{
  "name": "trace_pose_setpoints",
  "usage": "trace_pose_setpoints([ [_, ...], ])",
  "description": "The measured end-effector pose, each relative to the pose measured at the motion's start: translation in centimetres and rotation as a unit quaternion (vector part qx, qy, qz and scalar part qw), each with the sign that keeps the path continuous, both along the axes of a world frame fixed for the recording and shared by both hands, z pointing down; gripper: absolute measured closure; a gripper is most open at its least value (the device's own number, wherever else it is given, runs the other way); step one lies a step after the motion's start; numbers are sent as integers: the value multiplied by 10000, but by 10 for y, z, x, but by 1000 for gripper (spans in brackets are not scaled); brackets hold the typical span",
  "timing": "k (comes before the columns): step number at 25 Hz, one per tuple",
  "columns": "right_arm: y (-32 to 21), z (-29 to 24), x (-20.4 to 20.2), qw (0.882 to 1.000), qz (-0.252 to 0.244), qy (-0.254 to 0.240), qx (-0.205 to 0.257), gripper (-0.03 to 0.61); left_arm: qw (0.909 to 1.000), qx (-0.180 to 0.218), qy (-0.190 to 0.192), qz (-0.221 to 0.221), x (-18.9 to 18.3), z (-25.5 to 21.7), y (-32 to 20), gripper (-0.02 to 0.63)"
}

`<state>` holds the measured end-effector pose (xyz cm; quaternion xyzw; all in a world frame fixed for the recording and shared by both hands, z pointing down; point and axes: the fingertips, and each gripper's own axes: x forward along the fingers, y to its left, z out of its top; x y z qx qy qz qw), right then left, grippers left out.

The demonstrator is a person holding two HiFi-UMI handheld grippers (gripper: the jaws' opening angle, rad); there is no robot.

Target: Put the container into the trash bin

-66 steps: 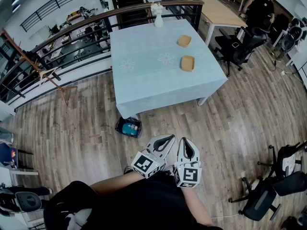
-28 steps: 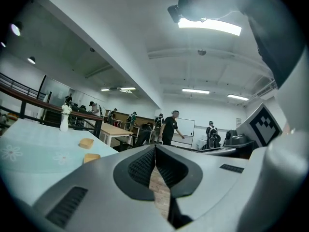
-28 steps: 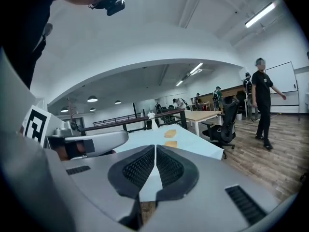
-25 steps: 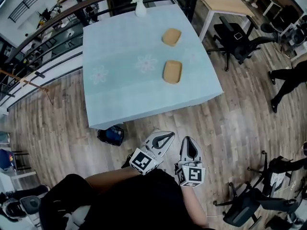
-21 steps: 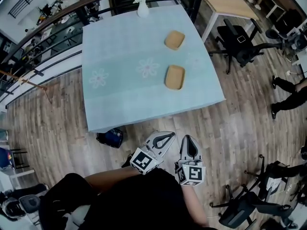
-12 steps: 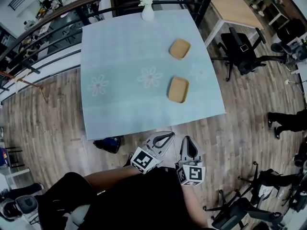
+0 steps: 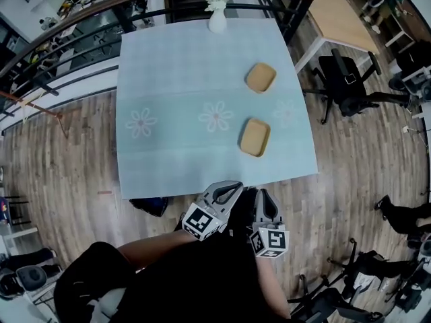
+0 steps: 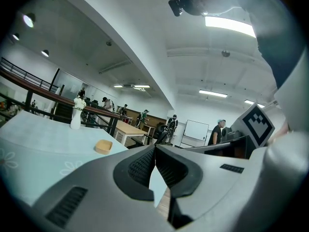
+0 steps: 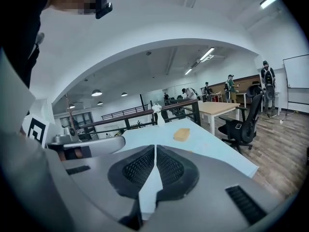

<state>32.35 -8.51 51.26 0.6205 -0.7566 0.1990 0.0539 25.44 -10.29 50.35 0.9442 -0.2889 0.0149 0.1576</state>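
Fingers of the left gripper [image 7: 234, 188] and the right gripper [image 7: 261, 194] are clenched on nothing, low by the person's body. Just past them a dark bin [image 7: 151, 206] peeks from under the worktop [image 7: 168, 79]. On that worktop lies the nearer tan container [image 7: 255, 137], a second container [image 7: 260, 77] behind. Shallow, probably light and thin-walled: pinch its rim gently, one finger inside the wall, one outside.

no readable text anywhere

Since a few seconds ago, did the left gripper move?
Yes. The left gripper has come forward to the table with the light blue cloth: bare floor lay between them before, now its tips reach the table's near edge.
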Motion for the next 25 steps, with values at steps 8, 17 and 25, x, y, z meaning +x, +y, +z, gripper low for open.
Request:
trace_pose_setpoints([
  [8, -77, 6, 13, 9969, -791, 41, -14, 543, 9977, 24, -264, -619, 5, 7, -56, 598],
  [17, -167, 35, 35, 9825, -1772, 184, -543, 543, 9911, -313, -536, -1178, 33, 21, -123, 598],
  [25, -212, 89, 55, 9631, -2454, 423, -1024, 541, 9796, -694, -756, -1727, 44, 51, -151, 598],
])
